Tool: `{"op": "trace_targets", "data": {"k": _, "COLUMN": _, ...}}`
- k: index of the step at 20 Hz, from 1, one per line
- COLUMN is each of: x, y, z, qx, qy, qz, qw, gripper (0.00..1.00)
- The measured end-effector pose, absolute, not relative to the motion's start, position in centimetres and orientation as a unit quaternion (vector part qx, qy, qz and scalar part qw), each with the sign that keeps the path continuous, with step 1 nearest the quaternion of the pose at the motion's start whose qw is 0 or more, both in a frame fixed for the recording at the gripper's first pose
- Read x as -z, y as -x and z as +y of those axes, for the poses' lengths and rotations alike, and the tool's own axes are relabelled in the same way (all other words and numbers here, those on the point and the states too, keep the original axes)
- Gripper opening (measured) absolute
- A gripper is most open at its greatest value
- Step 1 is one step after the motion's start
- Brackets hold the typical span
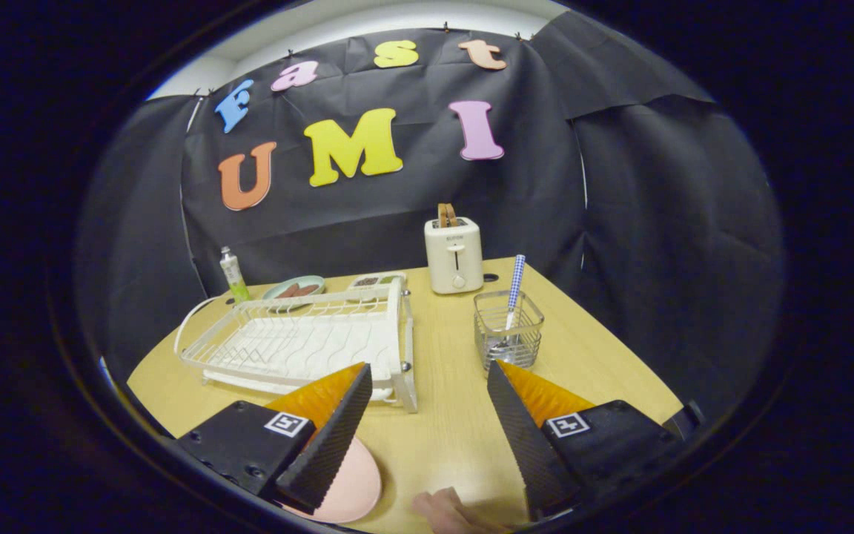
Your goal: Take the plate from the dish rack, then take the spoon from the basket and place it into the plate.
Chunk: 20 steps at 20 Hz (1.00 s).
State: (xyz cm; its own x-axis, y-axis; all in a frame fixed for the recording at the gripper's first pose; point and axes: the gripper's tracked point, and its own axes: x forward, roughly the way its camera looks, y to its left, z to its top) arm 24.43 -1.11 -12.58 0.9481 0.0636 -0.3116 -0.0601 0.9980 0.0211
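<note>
My gripper (427, 378) stands open above the wooden table (449, 415), nothing between its fingers. A pink plate (353, 486) lies flat on the table near the front edge, partly hidden under the left finger (338, 423). The white wire dish rack (301, 345) stands beyond the left finger and holds no dishes. Just beyond the right finger (512, 423) is a clear mesh basket (508, 337). In it a spoon (514, 297) with a blue-and-white checked handle stands upright, handle up.
A white toaster (454, 254) with bread in its slot stands at the table's back. Behind the rack are a small tube (233, 274), a green dish (293, 288) with food and a flat tray (375, 280). A person's hand (445, 513) rests at the front edge.
</note>
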Motion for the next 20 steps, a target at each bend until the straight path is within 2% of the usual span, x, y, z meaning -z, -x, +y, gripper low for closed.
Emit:
{"op": "trace_targets", "data": {"k": 6, "x": 11.1, "y": -30.5, "z": -5.9, "qx": 0.020, "qy": 0.032, "qz": 0.125, "qw": 0.991, "gripper": 1.00}}
{"op": "trace_targets", "data": {"k": 14, "x": 9.9, "y": -39.2, "z": -9.0, "qx": 0.013, "qy": 0.007, "qz": 0.147, "qw": 0.989, "gripper": 1.00}}
{"op": "trace_targets", "data": {"k": 15, "x": 9.9, "y": -40.6, "z": -9.7, "qx": 0.022, "qy": 0.015, "qz": 0.145, "qw": 0.989, "gripper": 0.98}}
{"op": "trace_targets", "data": {"k": 19, "x": 10.7, "y": -43.6, "z": -10.6, "qx": 0.021, "qy": -0.013, "qz": 0.172, "qw": 0.985, "gripper": 0.76}}
{"op": "trace_targets", "data": {"k": 20, "x": 10.4, "y": -44.3, "z": -10.6, "qx": 0.013, "qy": -0.026, "qz": 0.166, "qw": 0.986, "gripper": 0.74}}
